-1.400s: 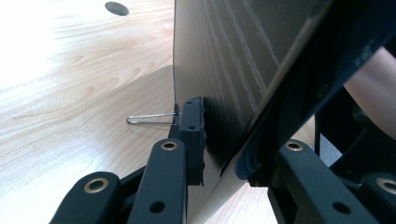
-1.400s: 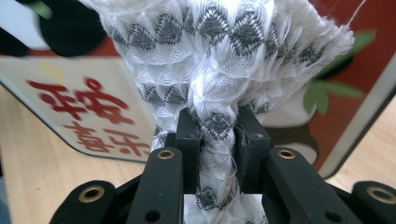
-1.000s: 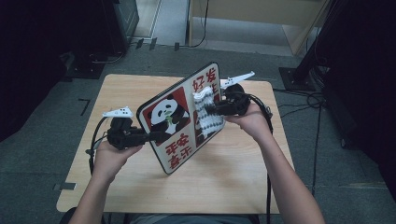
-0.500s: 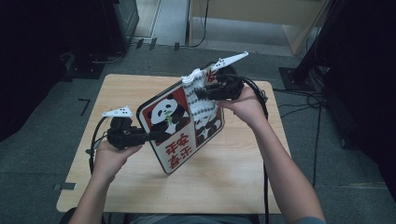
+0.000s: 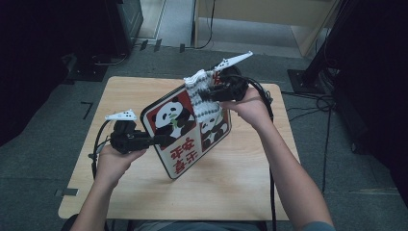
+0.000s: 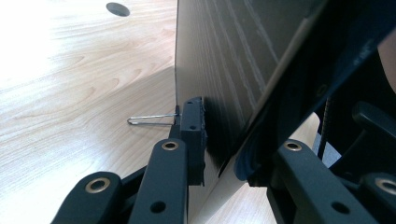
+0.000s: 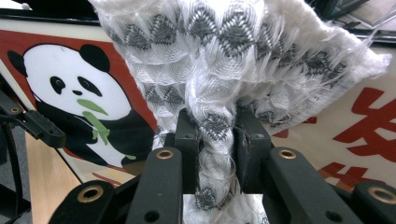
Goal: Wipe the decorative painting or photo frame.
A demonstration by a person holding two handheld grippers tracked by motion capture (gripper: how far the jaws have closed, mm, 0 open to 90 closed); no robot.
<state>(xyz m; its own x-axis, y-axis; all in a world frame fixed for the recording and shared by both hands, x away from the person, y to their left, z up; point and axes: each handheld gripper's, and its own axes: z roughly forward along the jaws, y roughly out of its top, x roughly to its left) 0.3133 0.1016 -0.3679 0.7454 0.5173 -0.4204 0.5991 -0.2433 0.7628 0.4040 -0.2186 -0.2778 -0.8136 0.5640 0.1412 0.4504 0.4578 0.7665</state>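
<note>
**Both grippers loaded: cloth on the right, panda board on the left**

Right gripper (image 7: 212,140): jaws pinched tight on a bunched white-and-grey woven cloth (image 7: 219,60). The cloth fans out just past the fingertips and lies against the printed face of the panda board (image 7: 74,93). In the high view the right gripper (image 5: 211,91) sits at the board's upper edge, and the cloth (image 5: 202,96) drapes down the middle of the picture side.

Left gripper (image 6: 219,140): jaws clamped on the edge of the board (image 6: 224,60), one pad on the plain back, the other on the far side. High view: the left gripper (image 5: 161,140) grips the board (image 5: 185,130) at its lower-left edge. The board stands tilted, its bottom corner close to the wooden table (image 5: 240,183); I cannot tell whether it touches. A thin wire clip (image 6: 149,119) sticks out beside the left pad, above the table (image 6: 70,93).
</note>
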